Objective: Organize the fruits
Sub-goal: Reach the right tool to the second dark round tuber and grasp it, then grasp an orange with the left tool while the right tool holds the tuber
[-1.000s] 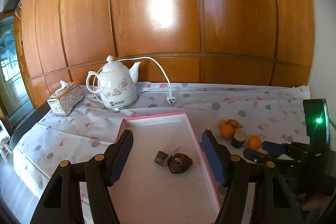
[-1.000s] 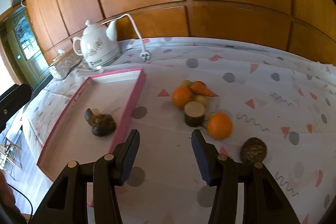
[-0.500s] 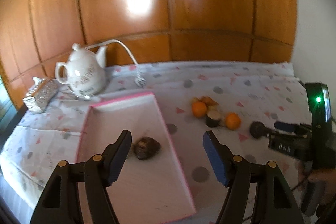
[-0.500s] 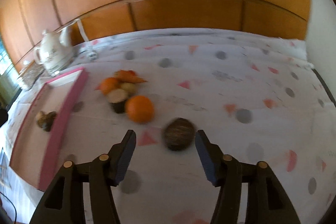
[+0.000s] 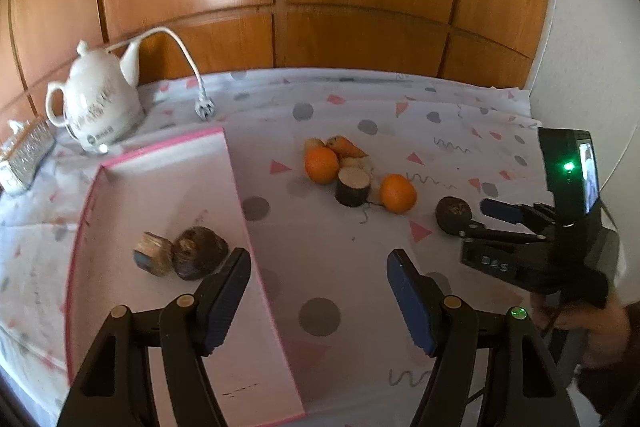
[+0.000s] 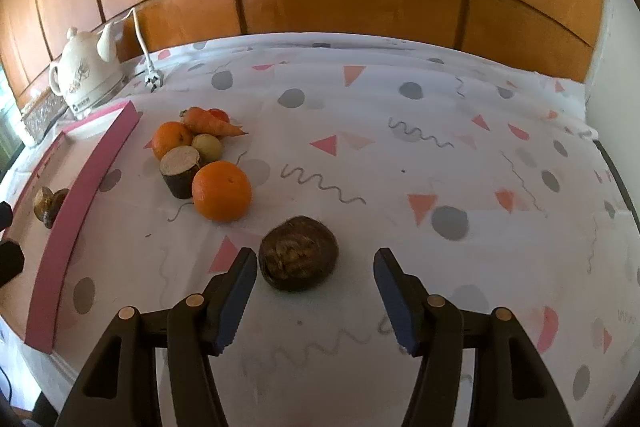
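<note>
On the patterned tablecloth (image 6: 400, 187) lie the loose fruits and vegetables, counted as follows: two oranges, one near (image 6: 222, 190) and one farther back (image 6: 172, 139); one carrot (image 6: 212, 123); one small pale round fruit (image 6: 207, 147); one cut brown root piece standing with its pale face up (image 6: 181, 171); a small red thing (image 6: 219, 115) half hidden behind the carrot, too covered to name; and one dark round brown fruit (image 6: 298, 254) lying by itself, a little apart from the cluster. The rest of that cluster sits bunched together, pieces touching or just beside each other.

One pink-rimmed tray (image 5: 160, 163) rests left of the cluster. It holds two things side by side and touching: a dark round brown fruit (image 5: 199, 253) and a cut brown root chunk (image 5: 153, 253).

Right gripper (image 6: 316, 299): its two fingers are spread wide and grip nothing. The lone dark fruit lies on the cloth just ahead of them, nearer the left-hand finger (image 6: 234, 297), and not touched by either as far as can be seen. From the left wrist view the same gripper (image 5: 476, 217) shows at the right edge, low over the cloth with that fruit (image 5: 452, 214) at its tips.

Left gripper (image 5: 318, 299): fingers also spread wide and holding nothing, poised over the tray's right edge and the cloth beside it.

At the back left stand one white kettle (image 5: 98, 103) with its cord and plug (image 5: 204, 111) lying on the cloth, and one silver tissue box (image 5: 24, 151).
</note>
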